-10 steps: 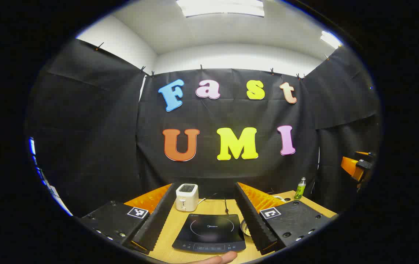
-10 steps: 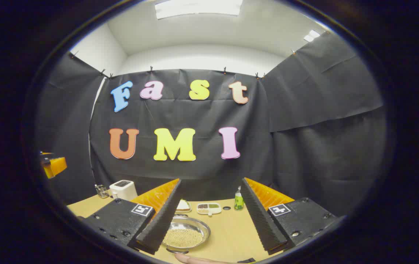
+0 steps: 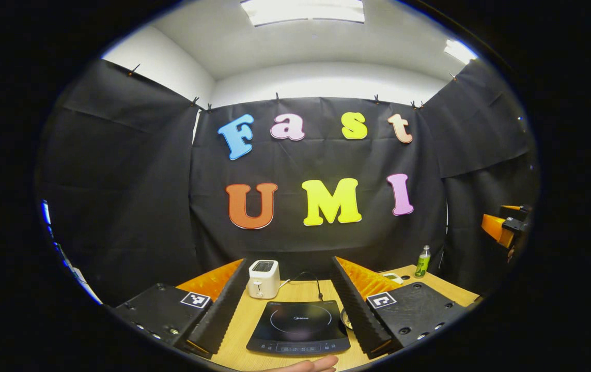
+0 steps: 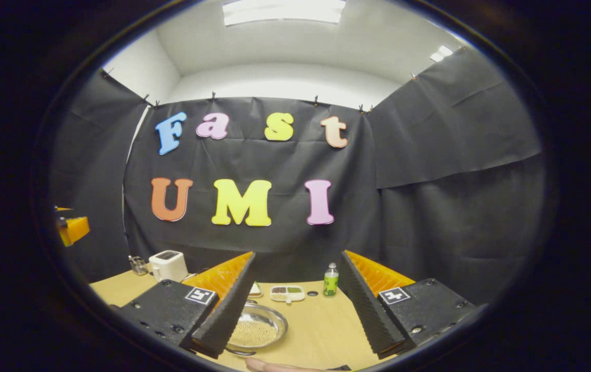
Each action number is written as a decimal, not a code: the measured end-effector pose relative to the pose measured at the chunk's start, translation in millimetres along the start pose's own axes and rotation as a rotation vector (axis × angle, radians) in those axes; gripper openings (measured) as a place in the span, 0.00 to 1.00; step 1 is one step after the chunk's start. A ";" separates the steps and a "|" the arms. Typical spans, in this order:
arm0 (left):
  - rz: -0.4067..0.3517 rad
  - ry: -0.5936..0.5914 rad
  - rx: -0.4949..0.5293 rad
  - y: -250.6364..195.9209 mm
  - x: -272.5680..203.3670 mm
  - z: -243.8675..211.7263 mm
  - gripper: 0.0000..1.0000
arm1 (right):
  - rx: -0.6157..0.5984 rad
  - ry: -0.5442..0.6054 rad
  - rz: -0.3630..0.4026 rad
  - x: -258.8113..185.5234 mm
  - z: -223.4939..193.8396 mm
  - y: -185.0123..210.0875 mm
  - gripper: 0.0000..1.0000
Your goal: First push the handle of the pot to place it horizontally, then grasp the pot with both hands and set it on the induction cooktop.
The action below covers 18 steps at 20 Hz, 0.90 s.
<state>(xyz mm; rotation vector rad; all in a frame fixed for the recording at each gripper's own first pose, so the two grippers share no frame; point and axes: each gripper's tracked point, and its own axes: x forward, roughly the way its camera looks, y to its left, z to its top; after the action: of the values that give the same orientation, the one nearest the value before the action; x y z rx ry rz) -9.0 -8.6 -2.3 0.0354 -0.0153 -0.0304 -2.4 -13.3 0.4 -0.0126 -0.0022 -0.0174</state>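
Note:
The black induction cooktop [image 3: 298,328] lies on the wooden table between the wide-apart fingers of my left gripper [image 3: 289,266], which is open and holds nothing. The shallow steel pot [image 4: 255,330], filled with small pale grains, sits low in the right gripper view, partly behind that gripper's left finger [image 4: 223,315]. A dark stub [image 4: 237,352] at its near rim may be the handle. A sliver of the pot [image 3: 345,319] shows right of the cooktop. My right gripper [image 4: 298,258] is open above the table, well apart from the pot. A fingertip [image 3: 311,365] shows at the bottom edge.
A white toaster [image 3: 263,279] stands behind the cooktop with a cord [image 3: 303,276] running to it. A green bottle [image 4: 330,280], a small divided dish [image 4: 287,293] and a wire holder [image 4: 138,265] stand farther back. The other gripper's orange body [image 3: 502,230] shows at the right edge.
Both cameras shifted a little. The cooktop and toaster sit slightly higher in the left gripper view. The pot has drifted left in the right gripper view. Nothing was taken hold of.

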 end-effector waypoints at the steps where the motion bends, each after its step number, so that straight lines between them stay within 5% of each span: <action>1: 0.001 -0.006 0.001 0.3 0.5 0.6 0.94 | 0.000 -0.001 0.000 1.6 -0.5 -0.7 0.98; 9: -0.023 0.014 0.031 -9.4 0.5 -14.5 0.94 | 0.023 0.096 0.026 14.0 -38.4 12.9 0.94; 10: -0.029 0.016 0.035 -11.7 -0.3 -15.5 0.84 | 0.022 0.111 0.045 16.0 -45.1 19.5 0.92; 11: -0.034 0.015 0.039 -12.2 -0.9 -15.7 0.94 | 0.020 0.123 0.066 17.8 -49.7 27.4 0.91; 15: -0.041 0.013 0.040 -14.1 -7.7 -16.8 0.97 | -0.036 0.188 0.136 24.2 -83.1 56.9 0.71; 16: -0.040 0.008 0.042 -13.7 -10.2 -15.3 0.89 | -0.061 0.200 0.155 25.3 -92.9 67.4 0.65; 18: -0.041 -0.003 0.041 -15.0 -15.3 -12.2 0.96 | -0.104 0.240 0.205 26.5 -117.5 89.7 0.52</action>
<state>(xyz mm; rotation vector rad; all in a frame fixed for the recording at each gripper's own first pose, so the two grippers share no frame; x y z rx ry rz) -24.6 -22.7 -15.3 0.0763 -0.0183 -0.0712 25.9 74.4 -118.2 -0.1146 0.2395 0.1860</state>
